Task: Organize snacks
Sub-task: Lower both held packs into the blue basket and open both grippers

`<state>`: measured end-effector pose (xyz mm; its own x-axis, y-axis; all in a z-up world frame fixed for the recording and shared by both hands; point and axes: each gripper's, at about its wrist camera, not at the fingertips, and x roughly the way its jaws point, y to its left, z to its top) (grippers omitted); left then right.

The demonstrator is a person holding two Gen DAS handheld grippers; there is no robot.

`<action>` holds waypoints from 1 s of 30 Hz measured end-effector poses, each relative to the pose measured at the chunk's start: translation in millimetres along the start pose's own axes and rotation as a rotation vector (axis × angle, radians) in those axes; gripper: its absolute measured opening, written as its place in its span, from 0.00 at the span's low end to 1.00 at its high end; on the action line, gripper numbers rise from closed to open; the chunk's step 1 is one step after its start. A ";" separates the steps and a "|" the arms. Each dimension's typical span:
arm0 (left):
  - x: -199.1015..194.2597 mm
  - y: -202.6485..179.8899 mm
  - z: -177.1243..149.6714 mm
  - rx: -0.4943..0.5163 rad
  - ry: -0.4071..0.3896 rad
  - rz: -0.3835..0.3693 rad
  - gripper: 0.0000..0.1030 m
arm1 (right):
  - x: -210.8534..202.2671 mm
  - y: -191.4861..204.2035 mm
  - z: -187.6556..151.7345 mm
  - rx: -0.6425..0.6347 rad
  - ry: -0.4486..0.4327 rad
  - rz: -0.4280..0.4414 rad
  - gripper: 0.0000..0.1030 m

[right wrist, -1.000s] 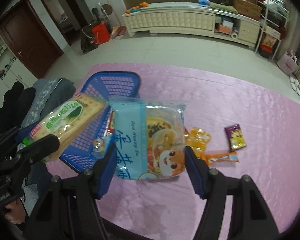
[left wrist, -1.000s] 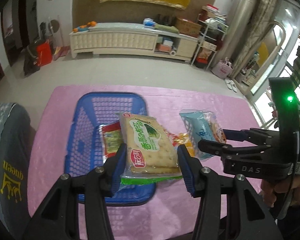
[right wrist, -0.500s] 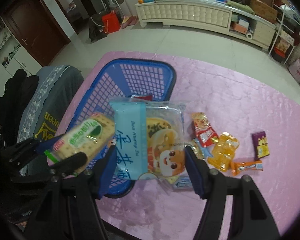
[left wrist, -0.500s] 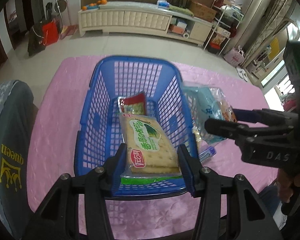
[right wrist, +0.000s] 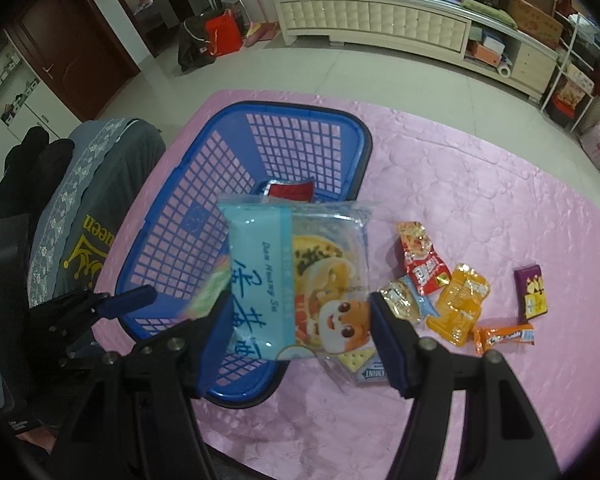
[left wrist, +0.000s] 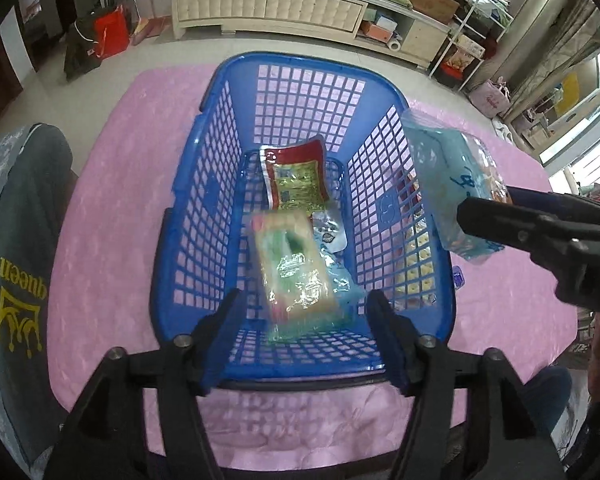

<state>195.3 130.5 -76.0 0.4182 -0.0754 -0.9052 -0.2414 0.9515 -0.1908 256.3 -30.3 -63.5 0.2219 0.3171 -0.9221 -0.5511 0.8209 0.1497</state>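
A blue plastic basket (left wrist: 204, 184) stands on the pink tablecloth; it also shows in the right wrist view (right wrist: 180, 216). My left gripper (left wrist: 306, 324) is open above the basket's near end. The cracker pack (left wrist: 294, 268) is blurred below the fingers, free of them, inside the basket. A red and green packet (left wrist: 296, 178) lies further in. My right gripper (right wrist: 300, 334) is shut on a light blue pastry pack (right wrist: 296, 280), held over the basket's right rim (left wrist: 452, 184).
Several small snacks lie on the cloth right of the basket: a red packet (right wrist: 422, 258), an orange packet (right wrist: 460, 304), a purple one (right wrist: 532, 290), an orange bar (right wrist: 504, 336). A grey chair back (left wrist: 12, 248) stands at the left.
My left gripper moved over the basket, opened and let go of the cracker pack, which drops into the basket. My right gripper moved left with the blue pack toward the basket.
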 end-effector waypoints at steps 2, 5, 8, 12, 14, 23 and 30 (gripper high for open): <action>-10.4 1.5 -2.9 0.002 -0.018 0.001 0.62 | -1.6 1.9 -0.2 0.003 -0.003 0.006 0.68; -22.2 3.7 -2.6 -0.001 -0.047 0.003 0.65 | -5.0 7.4 -0.8 0.001 -0.009 0.015 0.68; -36.3 7.8 -4.1 -0.009 -0.079 0.000 0.65 | -7.8 14.5 -0.5 -0.004 -0.014 0.026 0.68; -46.3 13.2 -7.3 -0.001 -0.108 0.012 0.65 | -9.3 26.1 1.8 -0.023 -0.016 0.035 0.68; -48.6 18.5 -9.2 0.000 -0.114 0.018 0.65 | -7.2 33.3 4.1 -0.033 -0.013 0.042 0.68; -52.2 59.5 -15.4 -0.058 -0.127 0.034 0.65 | 19.4 72.9 12.1 -0.070 0.032 0.061 0.69; -49.3 88.2 -23.1 -0.103 -0.121 0.040 0.65 | 48.3 89.1 17.0 -0.025 0.081 0.061 0.69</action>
<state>133.2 211.2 -57.0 0.5074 0.0045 -0.8617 -0.3462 0.9168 -0.1991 231.5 66.2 -88.6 0.1223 0.3258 -0.9375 -0.5813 0.7891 0.1984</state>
